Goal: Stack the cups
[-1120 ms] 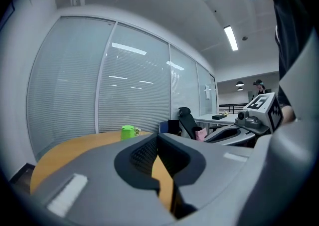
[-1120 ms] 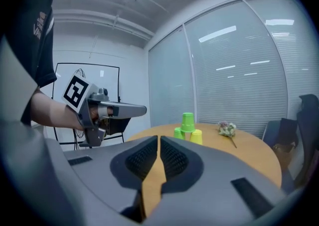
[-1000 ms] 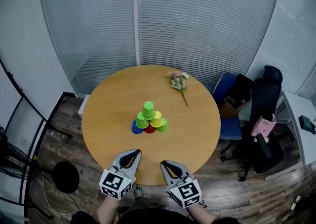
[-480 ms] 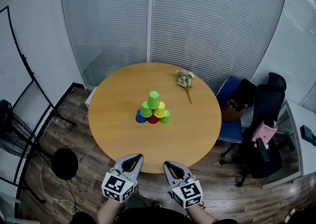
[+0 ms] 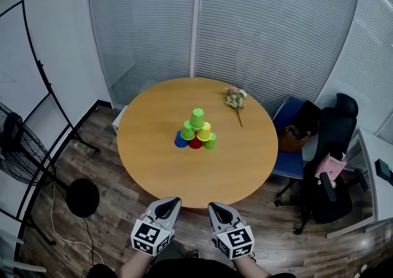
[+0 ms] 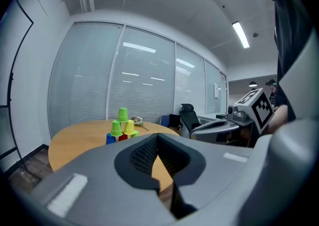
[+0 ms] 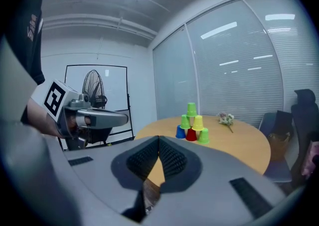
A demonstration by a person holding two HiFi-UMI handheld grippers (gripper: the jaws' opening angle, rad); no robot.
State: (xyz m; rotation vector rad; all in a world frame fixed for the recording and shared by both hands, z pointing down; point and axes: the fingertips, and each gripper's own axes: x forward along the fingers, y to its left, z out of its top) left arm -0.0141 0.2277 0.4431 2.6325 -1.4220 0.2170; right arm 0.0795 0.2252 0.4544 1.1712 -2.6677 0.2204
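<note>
Hand-held gripper L [image 6: 158, 136]: ribbed blk pads [image 6: 143, 156]

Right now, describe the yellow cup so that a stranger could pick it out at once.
Find the round wooden table, then the pyramid of upturned cups near its middle. The yellow cup sits in the middle row, right of a green one in the head view, and it is the only yellow cup.

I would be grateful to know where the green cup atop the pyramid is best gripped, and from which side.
Grip the top green cup across its side walls, about mid-height, coming from the near side. It stands alone on top, walls free all round; the yellow cup under it would likely topple if nudged.
</note>
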